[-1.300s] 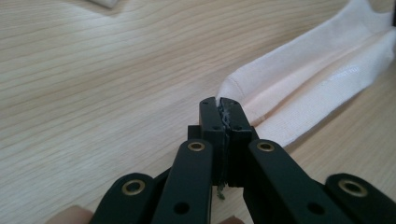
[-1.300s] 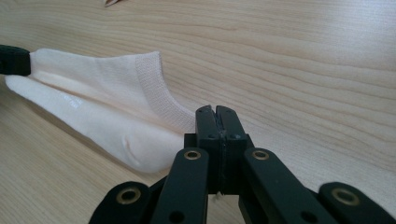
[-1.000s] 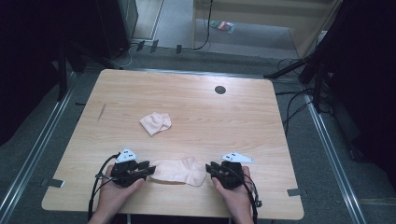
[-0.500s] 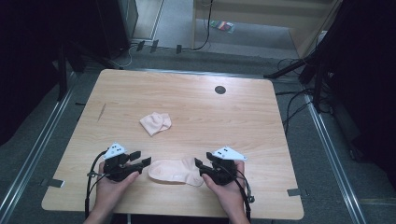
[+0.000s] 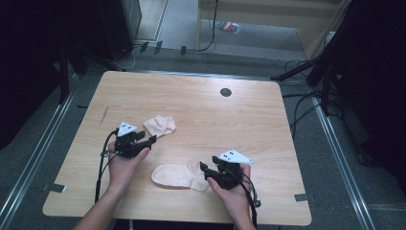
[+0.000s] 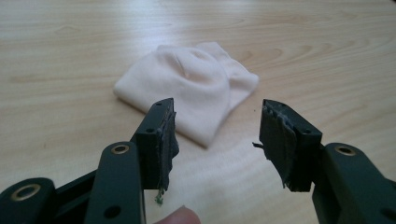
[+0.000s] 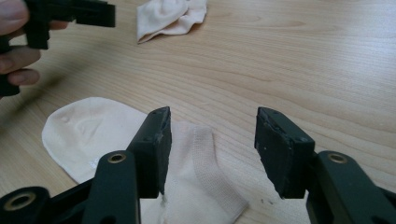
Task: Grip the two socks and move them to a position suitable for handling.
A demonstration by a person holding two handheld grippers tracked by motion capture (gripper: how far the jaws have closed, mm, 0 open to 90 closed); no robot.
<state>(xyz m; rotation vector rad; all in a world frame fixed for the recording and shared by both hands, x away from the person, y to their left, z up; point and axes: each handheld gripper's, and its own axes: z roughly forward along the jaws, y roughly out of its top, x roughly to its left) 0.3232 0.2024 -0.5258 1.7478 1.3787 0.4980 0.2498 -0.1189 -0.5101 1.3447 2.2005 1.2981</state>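
A pale pink sock [image 5: 179, 176] lies flat near the table's front edge, and its cuff end [image 7: 201, 186] rests below my right gripper [image 5: 203, 168] [image 7: 212, 116]. Those jaws have just been opening; they stand apart and the pads press on nothing. A second pink sock [image 5: 160, 125] [image 6: 187, 88] lies crumpled further back on the left. My left gripper [image 5: 148, 139] [image 6: 217, 109] hovers just in front of it, pointing at it. Its jaws stand apart after easing in slightly, with nothing between them. The right gripper view also shows this crumpled sock [image 7: 170, 16] and the left gripper [image 7: 70, 14].
The light wooden table [image 5: 230, 124] has a dark round cable hole [image 5: 225, 92] near its back edge. Cables trail from both grippers toward the front edge. Dark stands and floor cables [image 5: 306, 110] surround the table.
Both grippers have let go of the flat sock, which now lies on the table. The left hand has moved away from it, back toward the crumpled sock. The right jaws have opened.
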